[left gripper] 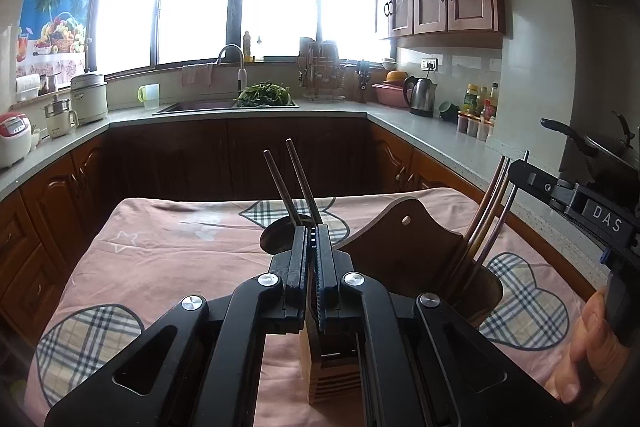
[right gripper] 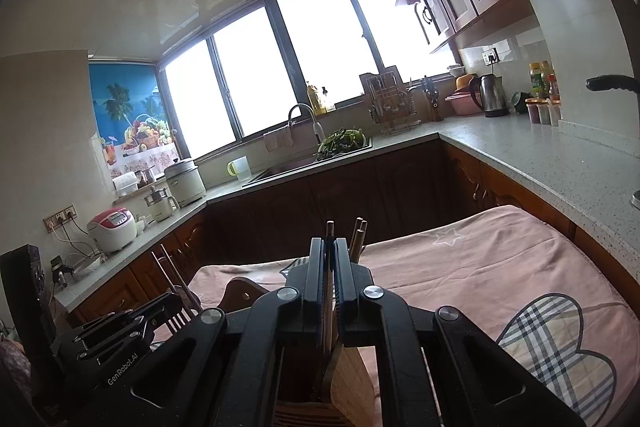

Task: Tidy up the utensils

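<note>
Black linkage arms of the left hand-held gripper (left gripper: 313,227) fill the near part of its view, its jaws clamped together on a pair of dark chopsticks (left gripper: 294,183). These rise up and away from the jaws, long axis near upright with a lean to the far left, tips splayed a little apart. Just below stands a slatted wooden holder (left gripper: 332,379) on the bench, which is covered by a pink cloth (left gripper: 160,251) with plaid hearts.

To the right, the right hand-held gripper (right gripper: 330,247) is likewise closed on a wooden chopstick (right gripper: 329,227), which stands near upright, its top end showing just above the jaws; more sticks (right gripper: 359,235) stand just beside it to the right. A person's hand (left gripper: 588,347) grips that tool at the near right. A brown wooden rack (left gripper: 400,251) holding curved metal handles (left gripper: 492,219) sits between the two tools.

To do this well, I judge each pair should be brought plumb over a holder slot, lower ends gathered, then lowered straight and released only once seated, so neither stick skews nor tips the holder.
</note>
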`<state>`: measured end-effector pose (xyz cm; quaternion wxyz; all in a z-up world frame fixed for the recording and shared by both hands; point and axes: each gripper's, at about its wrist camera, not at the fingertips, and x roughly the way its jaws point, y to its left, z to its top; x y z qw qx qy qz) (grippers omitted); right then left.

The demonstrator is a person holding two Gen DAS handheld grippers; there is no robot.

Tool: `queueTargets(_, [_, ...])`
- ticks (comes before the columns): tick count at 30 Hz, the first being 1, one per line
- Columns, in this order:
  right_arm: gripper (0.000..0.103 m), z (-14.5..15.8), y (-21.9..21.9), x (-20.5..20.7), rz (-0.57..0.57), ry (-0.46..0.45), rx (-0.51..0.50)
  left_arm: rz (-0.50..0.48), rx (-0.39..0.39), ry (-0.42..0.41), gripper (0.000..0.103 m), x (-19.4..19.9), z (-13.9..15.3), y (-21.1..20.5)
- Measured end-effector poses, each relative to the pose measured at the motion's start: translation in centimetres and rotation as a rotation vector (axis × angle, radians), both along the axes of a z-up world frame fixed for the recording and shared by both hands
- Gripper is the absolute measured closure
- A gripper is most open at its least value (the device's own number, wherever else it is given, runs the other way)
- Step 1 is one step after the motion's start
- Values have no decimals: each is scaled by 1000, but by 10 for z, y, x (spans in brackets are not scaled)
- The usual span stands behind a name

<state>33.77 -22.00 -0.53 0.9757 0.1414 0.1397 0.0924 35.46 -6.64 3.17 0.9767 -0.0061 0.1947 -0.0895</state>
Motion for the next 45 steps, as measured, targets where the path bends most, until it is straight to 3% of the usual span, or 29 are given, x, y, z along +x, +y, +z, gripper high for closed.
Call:
queueTargets(15, [93, -2, -5, 2, 6, 29, 13, -6, -48, 21, 99, 0, -1, 6])
queueTargets(24, [76, -2, -8, 2, 1, 47, 33, -3, -62, 23, 90, -2, 2, 8])
queueTargets(28, [60, 0, -12, 1, 6, 46, 48, 1, -69, 16, 65, -6, 3, 9])
queueTargets(32, [54, 5, -16, -4, 4, 40, 67, 3, -84, 15, 46, -12, 5, 12])
queueTargets(37, [27, 11, -24, -14, 4, 17, 99, 23, -99, 8, 13, -25, 8, 18])
queueTargets(43, [6, 14, -26, -26, 23, 4, 124, 40, -123, 31, 3, -38, 8, 25])
queueTargets(45, [4, 14, -25, -31, 31, 4, 132, 49, -128, 41, 1, -43, 8, 29])
